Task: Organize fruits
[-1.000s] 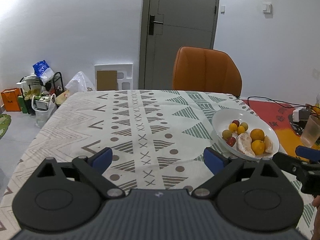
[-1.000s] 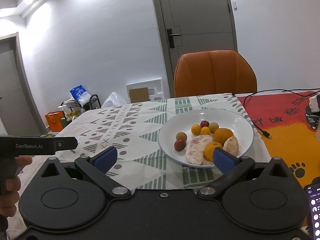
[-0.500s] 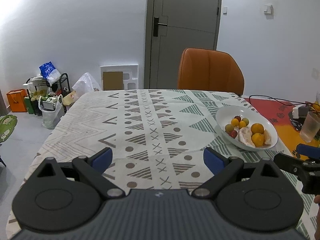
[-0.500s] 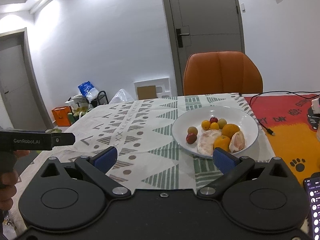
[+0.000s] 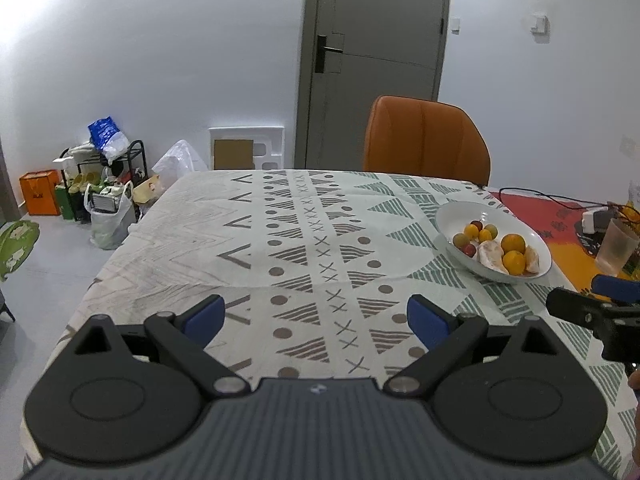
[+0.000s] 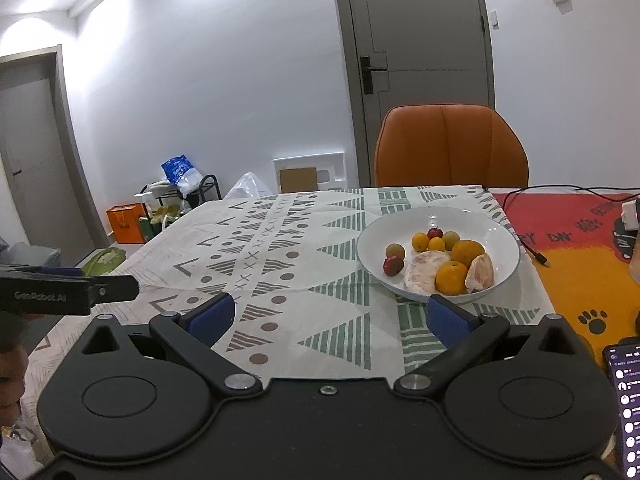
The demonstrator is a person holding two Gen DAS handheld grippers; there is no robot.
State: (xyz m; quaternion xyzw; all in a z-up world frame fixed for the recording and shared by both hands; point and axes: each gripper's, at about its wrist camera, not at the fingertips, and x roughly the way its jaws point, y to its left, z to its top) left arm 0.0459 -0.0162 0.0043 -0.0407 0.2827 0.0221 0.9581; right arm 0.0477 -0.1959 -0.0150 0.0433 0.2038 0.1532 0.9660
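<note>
Patterned cloth, white with grey-green triangles and brown dots, covers the table (image 5: pixel 280 220) in front of me, and I go across it from left to right. At the far left, on the floor by the wall, stand an orange box (image 5: pixel 40 192) and a black rack (image 5: pixel 104 168) piled with bags. My left gripper (image 5: pixel 316 318) hovers over the near part of the cloth with its blue-padded fingers (image 5: pixel 202 318) spread wide and nothing between them. Beyond it, at the far side of the table, is an orange chair (image 5: pixel 426 142) in front of a grey door (image 5: pixel 376 60). Further right sits the white bowl (image 6: pixel 492 224) on the cloth, near the edge where a red and orange mat (image 6: pixel 568 240) begins. In the bowl lie two oranges (image 6: pixel 451 278), two peeled citrus pieces (image 6: pixel 420 272) and several small round fruits (image 6: pixel 419 241), red, yellow and greenish, all close together. My right gripper (image 6: pixel 330 318) is just short of the bowl's near rim, jaws also wide apart and holding nothing. A black cable (image 6: pixel 532 216) runs over the mat, a frosted plastic cup (image 5: pixel 616 246) stands on it, and a phone (image 6: pixel 624 400) shows at my far right edge.
</note>
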